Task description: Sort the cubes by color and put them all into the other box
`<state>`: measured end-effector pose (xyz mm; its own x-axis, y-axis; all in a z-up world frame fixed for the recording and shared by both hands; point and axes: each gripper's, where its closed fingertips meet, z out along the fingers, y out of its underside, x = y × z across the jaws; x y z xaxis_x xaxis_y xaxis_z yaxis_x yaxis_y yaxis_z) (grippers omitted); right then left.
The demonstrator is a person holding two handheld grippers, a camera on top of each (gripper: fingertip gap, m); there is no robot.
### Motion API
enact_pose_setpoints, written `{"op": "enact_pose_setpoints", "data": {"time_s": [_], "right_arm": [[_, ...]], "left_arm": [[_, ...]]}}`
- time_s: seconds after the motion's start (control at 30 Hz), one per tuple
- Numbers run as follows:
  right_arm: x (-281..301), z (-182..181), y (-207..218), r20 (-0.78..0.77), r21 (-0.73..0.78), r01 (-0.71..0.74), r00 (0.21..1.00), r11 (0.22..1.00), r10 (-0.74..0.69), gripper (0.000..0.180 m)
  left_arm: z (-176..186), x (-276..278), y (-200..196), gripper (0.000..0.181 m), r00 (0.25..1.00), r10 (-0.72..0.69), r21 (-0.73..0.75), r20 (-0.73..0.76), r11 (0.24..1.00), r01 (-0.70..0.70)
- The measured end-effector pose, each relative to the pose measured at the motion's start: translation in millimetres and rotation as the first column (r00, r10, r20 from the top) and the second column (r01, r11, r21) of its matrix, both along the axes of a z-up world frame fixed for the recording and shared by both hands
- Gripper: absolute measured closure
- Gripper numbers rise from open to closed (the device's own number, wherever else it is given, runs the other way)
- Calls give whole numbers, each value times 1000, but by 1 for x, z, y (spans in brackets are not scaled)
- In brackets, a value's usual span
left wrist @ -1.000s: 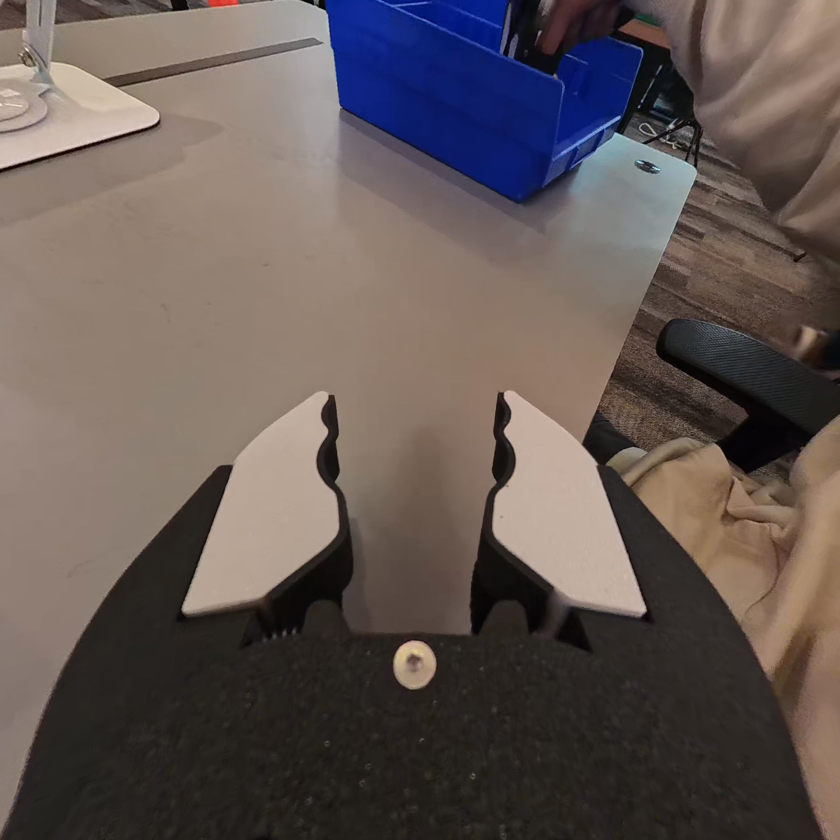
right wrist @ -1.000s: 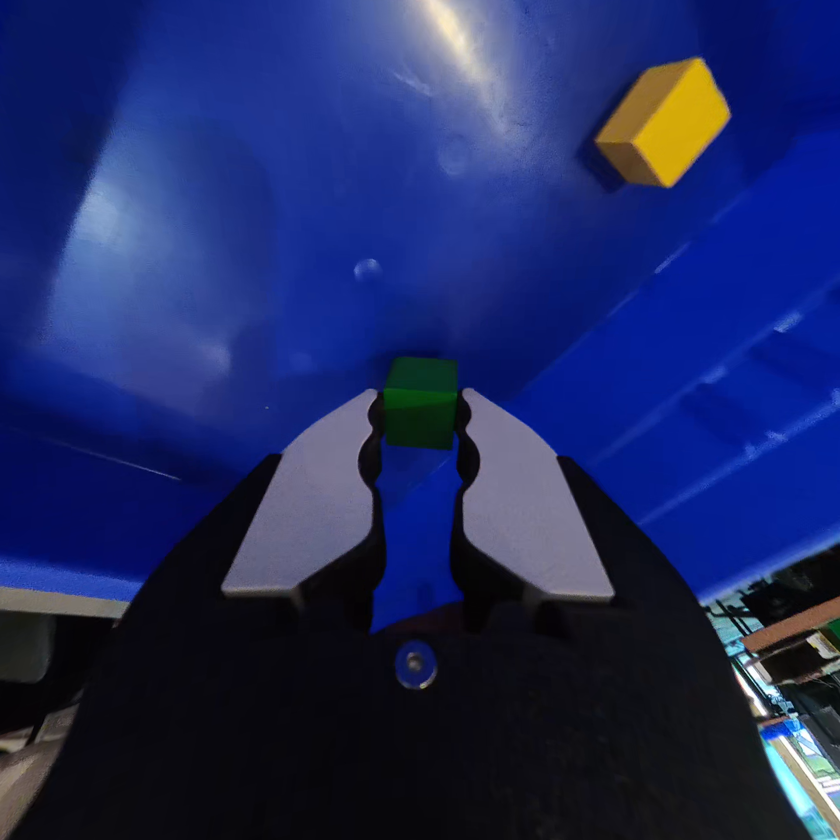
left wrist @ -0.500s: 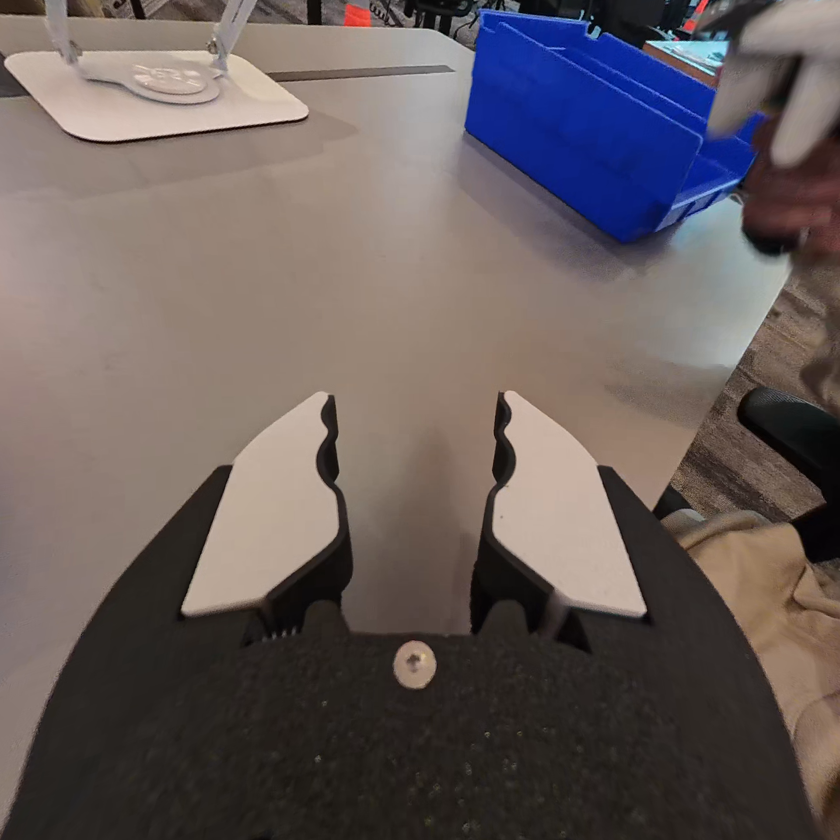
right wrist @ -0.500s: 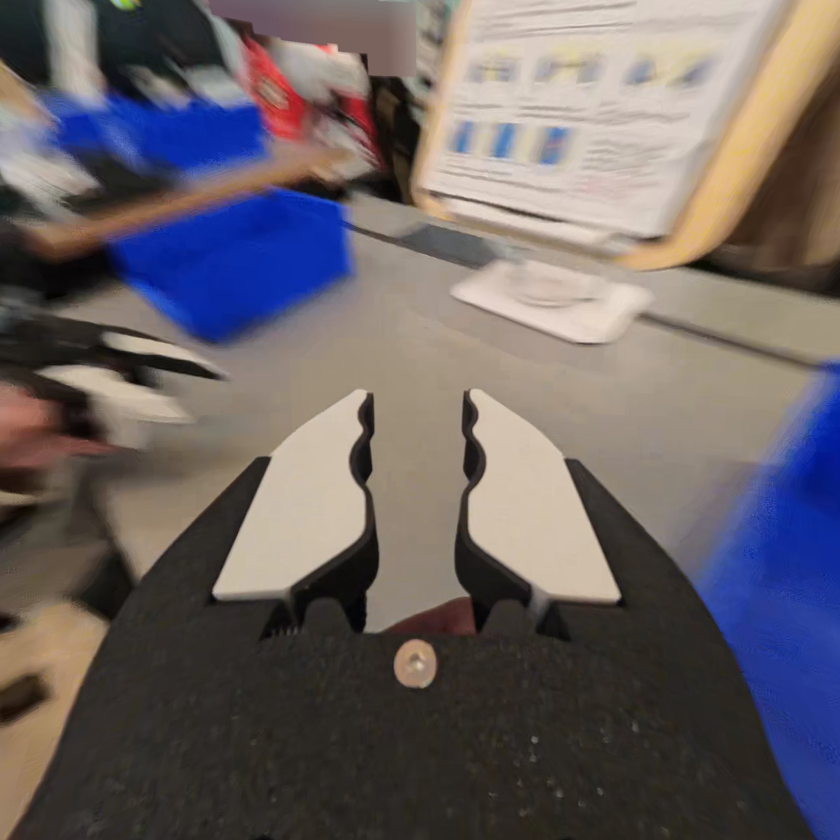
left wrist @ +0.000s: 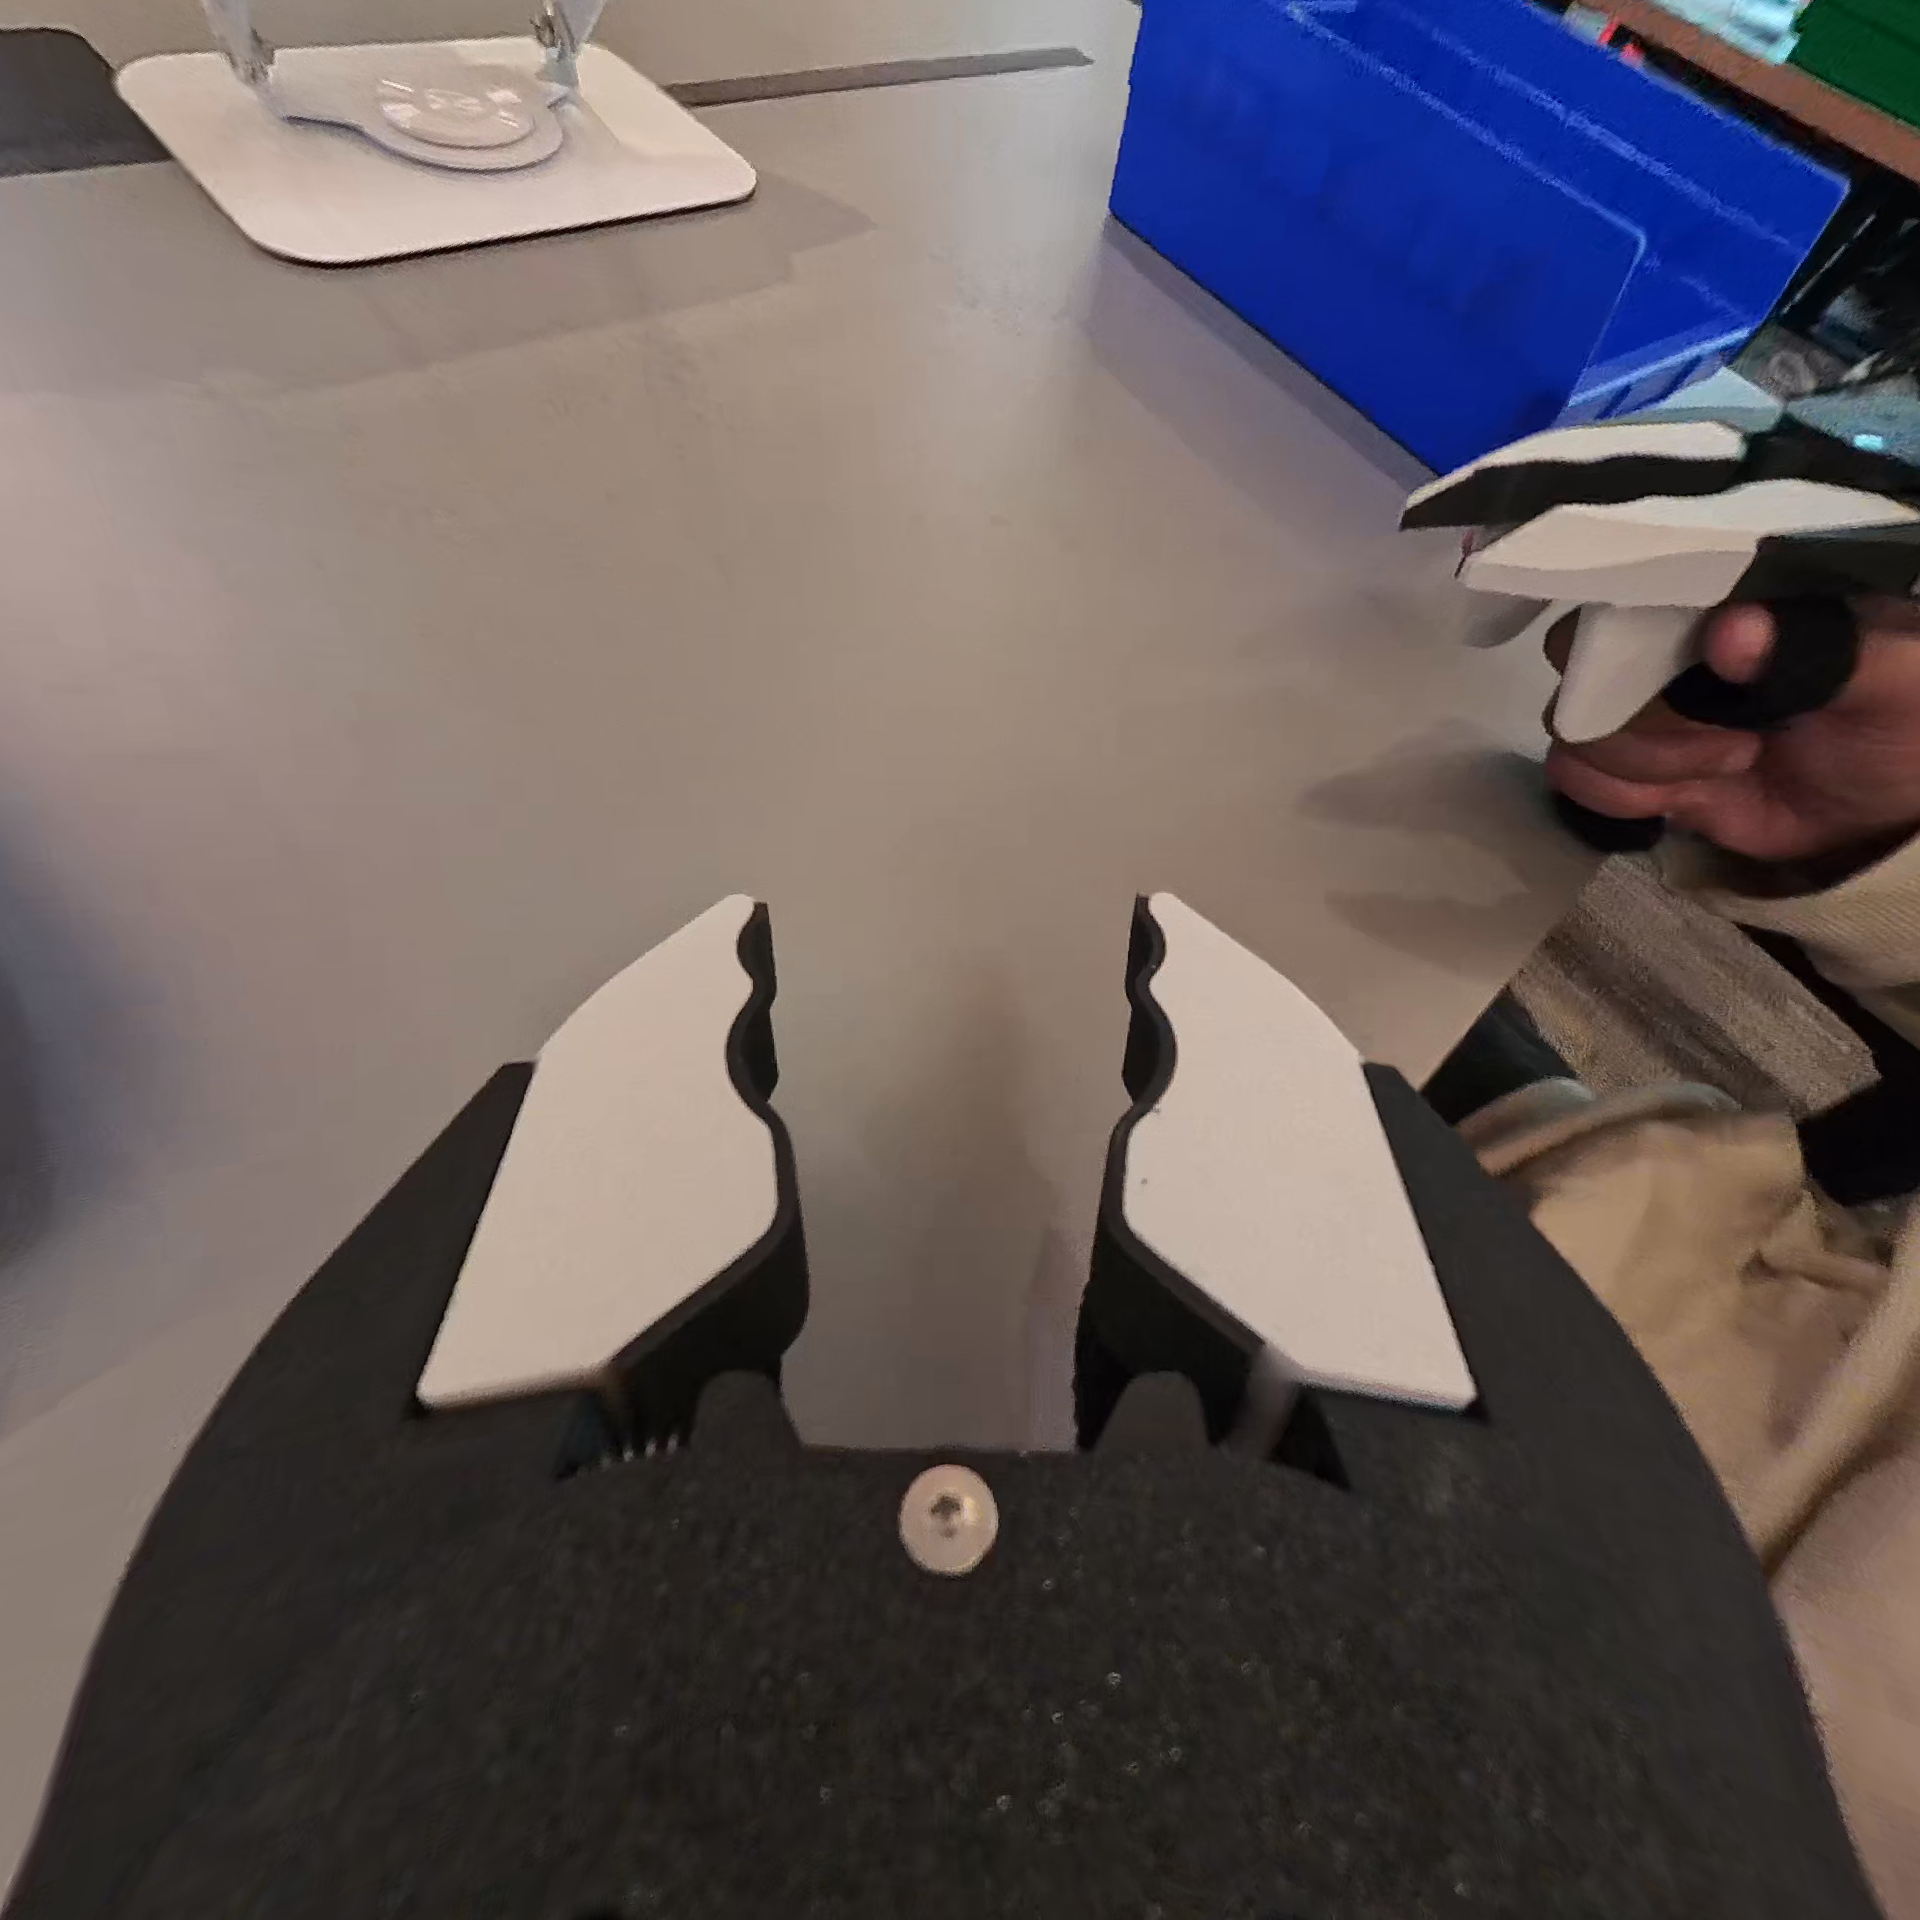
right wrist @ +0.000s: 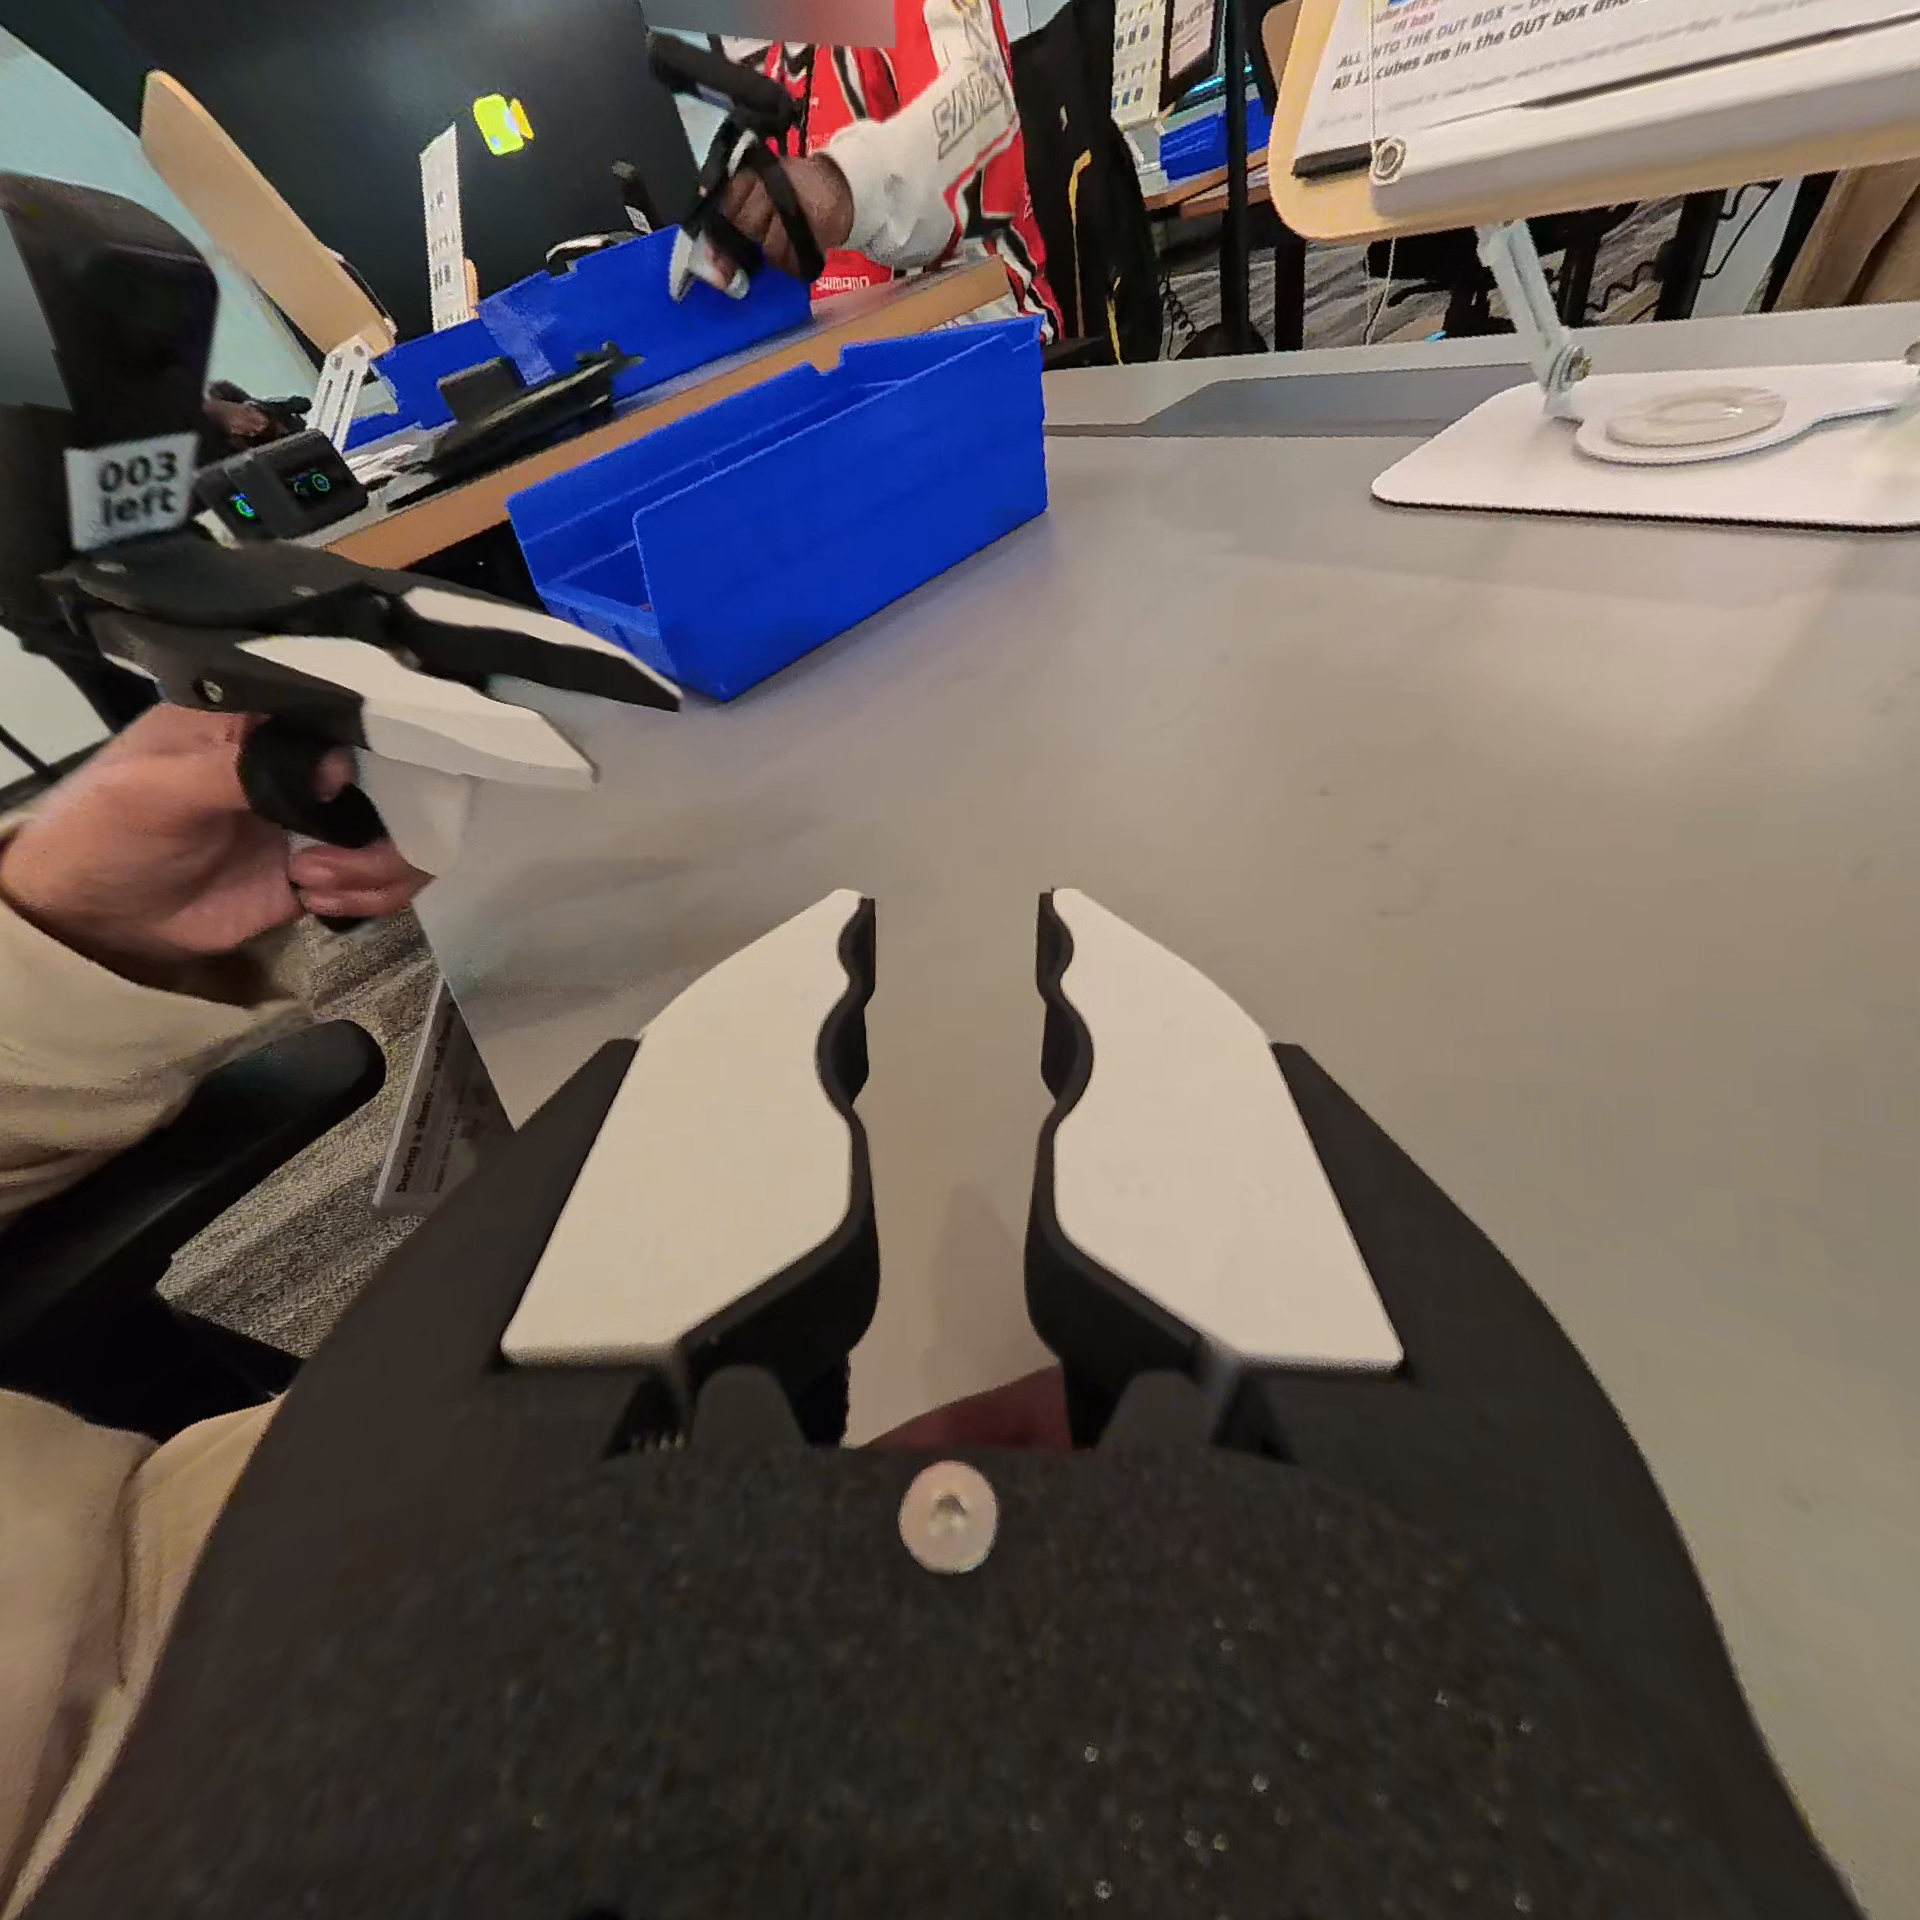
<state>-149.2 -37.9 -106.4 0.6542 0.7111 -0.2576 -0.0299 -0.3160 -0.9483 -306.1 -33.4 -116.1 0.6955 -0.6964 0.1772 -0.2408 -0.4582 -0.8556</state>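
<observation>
No cube shows in either view. My left gripper (left wrist: 951, 914) is open and empty above the grey table (left wrist: 727, 623). It also shows in the right wrist view (right wrist: 623, 732), held in a hand at the left. My right gripper (right wrist: 956, 904) is open with a narrow gap, and only bare table shows between its fingers. It also shows in the left wrist view (left wrist: 1444, 540), held at the right in front of a blue box (left wrist: 1455, 208). Another blue box (right wrist: 810, 520) stands beyond the left gripper at the table's far left.
A white stand base (left wrist: 436, 135) sits at the back middle of the table and also shows in the right wrist view (right wrist: 1662, 457). A black chair arm (right wrist: 208, 1122) and a beige sleeve (right wrist: 94, 1039) lie at the table's near edge. Another person works at a farther table (right wrist: 665, 374).
A second ago my right gripper held a green cube inside a blue box. It let the cube go, pulled out and swung over the table. My left gripper stayed open and turned left.
</observation>
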Motion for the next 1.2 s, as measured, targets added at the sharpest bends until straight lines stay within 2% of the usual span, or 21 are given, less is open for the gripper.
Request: {"op": "enact_pose_setpoints", "data": {"time_s": [0.17,0.27,0.37,0.43,0.6,0.7,0.83,0.9,0.93,0.97,1.1,1.2], "right_arm": [[-1,-2,-4,38,11,-18,999,1000,18,151],[-2,-2,-5,92,57,-21,996,998,15,152],[-5,-2,-5,143,100,-31,990,995,17,152],[-7,-1,-7,145,107,-47,989,993,31,152],[-9,-3,-5,135,80,-50,990,996,39,153],[-8,-5,-3,134,68,-38,991,997,29,153],[-7,-6,-3,125,52,-26,992,998,19,154],[-7,-7,-4,118,41,-26,993,999,21,154],[-8,-7,-4,119,38,-26,993,999,22,154],[-8,-7,-4,121,38,-25,992,999,20,154],[-5,-7,-4,124,40,-19,992,999,14,155],[-2,-7,-3,134,47,-12,991,999,6,156]], "left_arm": [[27,-69,0,121,994,55,-41,-89,997,-59],[40,-124,21,123,964,102,-65,-247,990,-122],[35,-167,53,123,892,34,-110,-451,990,-93],[27,-187,82,123,856,-7,-161,-516,983,-89],[-10,-201,132,124,843,-142,-335,-518,941,-48],[-29,-193,140,124,831,-254,-402,-496,915,39],[-51,-192,146,124,796,-312,-443,-519,895,62],[-61,-194,146,139,777,-336,-467,-532,882,62],[-65,-194,143,152,770,-358,-486,-528,871,72],[-68,-195,141,151,762,-376,-496,-527,864,83],[-66,-203,142,152,751,-368,-481,-548,873,77],[-55,-208,144,152,784,-320,-435,-532,897,71]]}}
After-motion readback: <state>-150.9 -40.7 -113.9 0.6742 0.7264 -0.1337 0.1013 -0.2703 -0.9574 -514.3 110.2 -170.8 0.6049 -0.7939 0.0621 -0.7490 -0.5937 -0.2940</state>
